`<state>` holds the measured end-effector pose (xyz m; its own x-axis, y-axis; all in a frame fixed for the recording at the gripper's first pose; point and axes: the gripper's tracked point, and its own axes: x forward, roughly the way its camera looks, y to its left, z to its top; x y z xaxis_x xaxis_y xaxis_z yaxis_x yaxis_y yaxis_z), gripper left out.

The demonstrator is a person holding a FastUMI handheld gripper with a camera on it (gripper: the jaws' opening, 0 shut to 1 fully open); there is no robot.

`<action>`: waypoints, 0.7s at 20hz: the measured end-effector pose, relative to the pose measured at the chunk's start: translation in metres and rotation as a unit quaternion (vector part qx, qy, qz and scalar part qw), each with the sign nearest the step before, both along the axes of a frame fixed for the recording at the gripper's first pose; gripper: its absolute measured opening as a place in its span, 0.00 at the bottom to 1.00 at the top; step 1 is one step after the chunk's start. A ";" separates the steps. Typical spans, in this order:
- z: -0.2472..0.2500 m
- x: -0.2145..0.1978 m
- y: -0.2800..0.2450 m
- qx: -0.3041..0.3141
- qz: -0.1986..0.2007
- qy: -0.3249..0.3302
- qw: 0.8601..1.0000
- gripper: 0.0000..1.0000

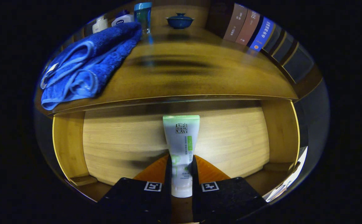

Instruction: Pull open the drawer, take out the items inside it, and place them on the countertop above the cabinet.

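Clamped by both fingers of the gripper (181, 169) low on the tube (181, 146) over the open drawer (118, 146): light, soft, slick, best pinched mid-body.

You see a printed label on the tube (181, 140) pinched in the gripper (181, 163), a brand logo on the bottle (122, 19) beyond the tube, and titles on book spines (251, 29).

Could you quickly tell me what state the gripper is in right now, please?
Gripper: closed on the white-and-green plastic tube, above the open wooden drawer.
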<state>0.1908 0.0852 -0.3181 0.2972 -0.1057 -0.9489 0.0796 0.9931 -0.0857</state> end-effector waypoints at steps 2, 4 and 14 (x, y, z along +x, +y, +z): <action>0.019 -0.002 0.000 -0.012 0.002 -0.014 1.000 0.31; 0.037 -0.005 -0.001 -0.017 0.000 -0.025 1.000 0.31; 0.119 0.033 -0.011 -0.024 -0.006 -0.081 0.996 0.31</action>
<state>0.2234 0.0738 -0.1992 0.4450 -0.1545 -0.8821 0.1086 0.9871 -0.1180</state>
